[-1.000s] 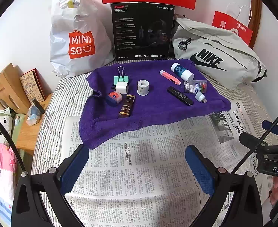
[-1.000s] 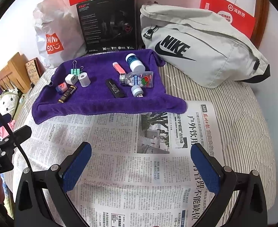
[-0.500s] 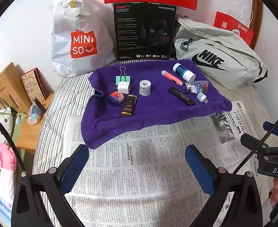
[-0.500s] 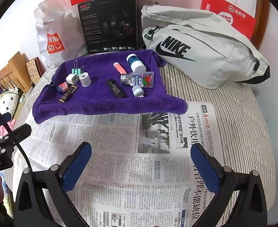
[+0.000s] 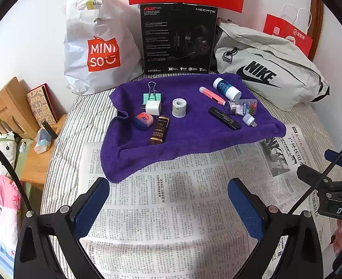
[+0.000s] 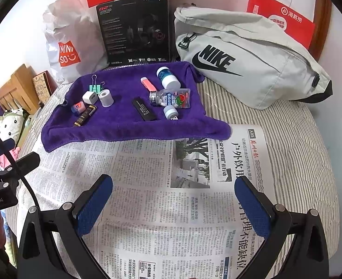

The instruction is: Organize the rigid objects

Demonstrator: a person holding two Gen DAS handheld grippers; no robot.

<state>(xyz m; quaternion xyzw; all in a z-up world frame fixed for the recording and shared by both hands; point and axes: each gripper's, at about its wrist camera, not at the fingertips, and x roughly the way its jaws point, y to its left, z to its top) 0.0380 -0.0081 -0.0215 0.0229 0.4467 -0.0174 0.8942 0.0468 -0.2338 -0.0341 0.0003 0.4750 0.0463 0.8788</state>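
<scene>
A purple towel (image 5: 194, 137) (image 6: 124, 125) lies on the bed with several small items on it: a green binder clip (image 5: 151, 95), a white charger cube (image 5: 153, 107), a tape roll (image 5: 179, 107), a blue-and-pink sharpener (image 5: 143, 120), a dark tube (image 5: 159, 133), a pink highlighter (image 5: 211, 95), a white-and-teal bottle (image 5: 226, 88), a clear bottle (image 5: 242, 107), a black stick (image 5: 224, 118) and a small USB plug (image 5: 249, 119). My left gripper (image 5: 168, 204) hovers open over the newspaper (image 5: 171, 209), short of the towel. Likewise my right gripper (image 6: 173, 203) is open and holds nothing.
Behind the towel stand a white Miniso bag (image 5: 98, 41), a black headset box (image 5: 177, 39), a grey Nike bag (image 5: 268, 69) and a red paper bag (image 5: 287, 32). A wooden bedside shelf (image 5: 31, 158) sits to the left. The striped mattress (image 6: 299, 144) extends right.
Both views have shifted only slightly; the items appear a little nearer. Neither gripper has changed its opening and nothing on the towel has moved.
</scene>
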